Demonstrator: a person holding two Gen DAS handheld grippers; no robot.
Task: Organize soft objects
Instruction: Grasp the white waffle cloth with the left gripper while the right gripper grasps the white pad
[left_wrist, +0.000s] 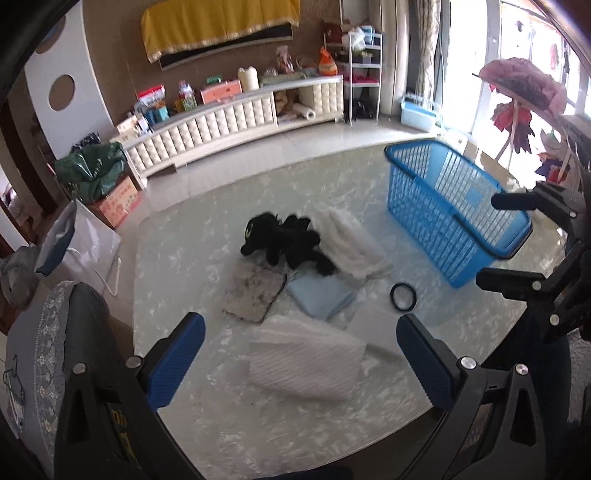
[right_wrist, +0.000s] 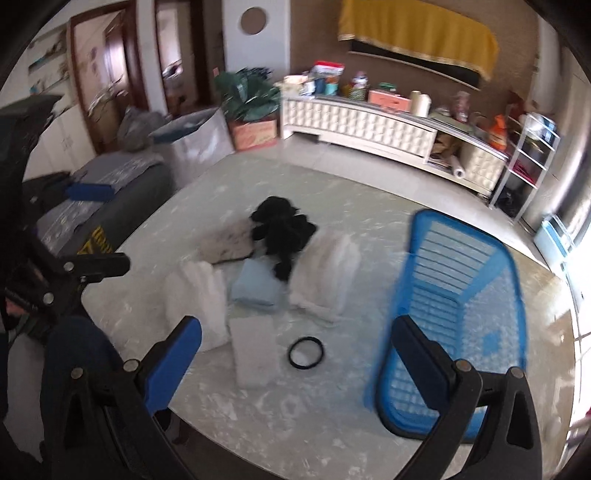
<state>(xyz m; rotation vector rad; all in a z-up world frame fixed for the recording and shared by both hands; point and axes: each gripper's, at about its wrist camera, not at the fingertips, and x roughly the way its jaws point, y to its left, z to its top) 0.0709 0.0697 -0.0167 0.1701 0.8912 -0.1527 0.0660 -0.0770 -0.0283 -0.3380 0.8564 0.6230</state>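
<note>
On the pale marbled table (left_wrist: 207, 406) lie a black plush toy (left_wrist: 284, 240), a fluffy white cloth (left_wrist: 351, 240), a light blue folded cloth (left_wrist: 319, 295), a mottled grey pad (left_wrist: 255, 291), a white ribbed cloth (left_wrist: 306, 362) and a black hair tie (left_wrist: 403, 296). A blue plastic basket (left_wrist: 450, 218) stands at the right. My left gripper (left_wrist: 301, 358) is open above the ribbed cloth. My right gripper (right_wrist: 295, 362) is open above the hair tie (right_wrist: 306, 352), with the basket (right_wrist: 461, 295) to its right. The plush (right_wrist: 282, 229) and the cloths show there too.
A flat white piece (right_wrist: 255, 350) lies by the hair tie. A grey padded chair (left_wrist: 55, 332) stands at the table's left edge. A long white cabinet (left_wrist: 229, 118) with clutter lines the far wall. A white bag (left_wrist: 81, 243) and a box (left_wrist: 118, 203) sit on the floor.
</note>
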